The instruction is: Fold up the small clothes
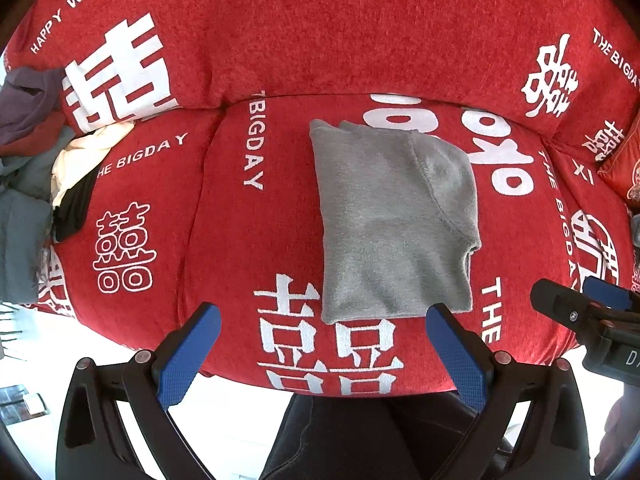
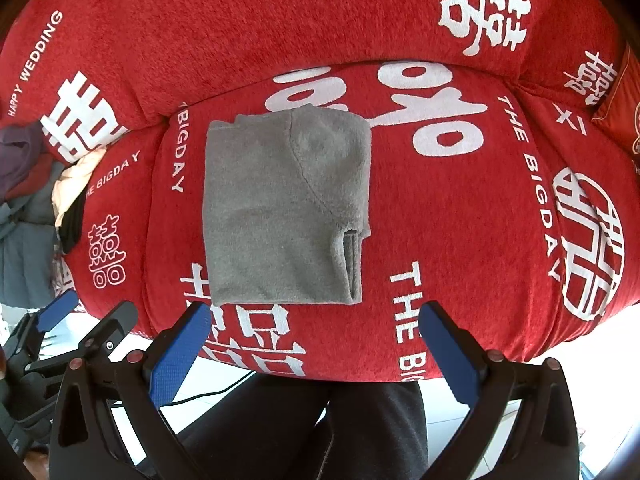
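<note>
A small grey fleece garment (image 1: pixel 392 220) lies folded into a neat rectangle on the red sofa seat (image 1: pixel 240 232); it also shows in the right wrist view (image 2: pixel 280 208). My left gripper (image 1: pixel 322 320) is open and empty, held just in front of the garment's near edge. My right gripper (image 2: pixel 314 316) is open and empty, also just short of the near edge. The right gripper shows at the right edge of the left wrist view (image 1: pixel 580 300), and the left gripper at the lower left of the right wrist view (image 2: pixel 86 312).
A pile of loose clothes (image 1: pixel 40 160) in grey, cream, black and purple sits at the sofa's left end, seen too in the right wrist view (image 2: pixel 44 192). The red backrest (image 1: pixel 320 32) rises behind the seat. The person's dark-trousered legs (image 1: pixel 360 436) are below the seat's front edge.
</note>
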`<state>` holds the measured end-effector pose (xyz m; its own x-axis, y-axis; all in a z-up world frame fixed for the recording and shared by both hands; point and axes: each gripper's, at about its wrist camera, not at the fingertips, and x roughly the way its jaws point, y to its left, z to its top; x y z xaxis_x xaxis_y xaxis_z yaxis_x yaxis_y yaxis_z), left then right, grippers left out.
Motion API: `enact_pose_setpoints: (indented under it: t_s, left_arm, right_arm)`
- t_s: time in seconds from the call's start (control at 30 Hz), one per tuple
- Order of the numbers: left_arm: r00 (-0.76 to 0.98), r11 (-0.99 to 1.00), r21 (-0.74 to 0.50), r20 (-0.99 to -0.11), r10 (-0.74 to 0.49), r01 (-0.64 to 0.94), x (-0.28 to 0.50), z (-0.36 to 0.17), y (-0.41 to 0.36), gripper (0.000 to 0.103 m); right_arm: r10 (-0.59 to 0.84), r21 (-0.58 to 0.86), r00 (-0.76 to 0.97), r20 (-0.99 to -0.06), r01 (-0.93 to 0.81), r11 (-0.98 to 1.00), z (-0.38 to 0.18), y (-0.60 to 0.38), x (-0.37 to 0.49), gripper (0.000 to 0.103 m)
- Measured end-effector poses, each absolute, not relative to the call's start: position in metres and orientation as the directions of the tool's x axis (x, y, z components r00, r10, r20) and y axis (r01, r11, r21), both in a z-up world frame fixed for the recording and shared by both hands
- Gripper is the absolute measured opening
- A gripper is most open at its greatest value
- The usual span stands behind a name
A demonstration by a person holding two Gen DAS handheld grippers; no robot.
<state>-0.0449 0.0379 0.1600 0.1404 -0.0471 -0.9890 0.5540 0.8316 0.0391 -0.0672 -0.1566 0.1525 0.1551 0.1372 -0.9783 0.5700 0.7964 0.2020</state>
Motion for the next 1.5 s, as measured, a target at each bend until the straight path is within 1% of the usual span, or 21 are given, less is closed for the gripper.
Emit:
enact_pose_setpoints:
  t_s: [1.27, 1.5]
  left_arm:
    - [0.145, 0.829, 0.047, -0.989, -0.041, 0.557, -0.042, 0.153, 0.036, 0.103]
    - [0.15, 0.816, 0.031, -0.986, -0.069, 0.577, -0.041, 0.155, 0.037, 0.103]
  right_arm:
    - [0.114, 0.174, 0.143, -0.983, 0.544, 0.821, 0.153, -0.152, -0.054, 0.103]
    - [0.105, 0.166, 0.141, -0.984, 0.544, 0.822, 0.153, -0.153, -0.053, 0.103]
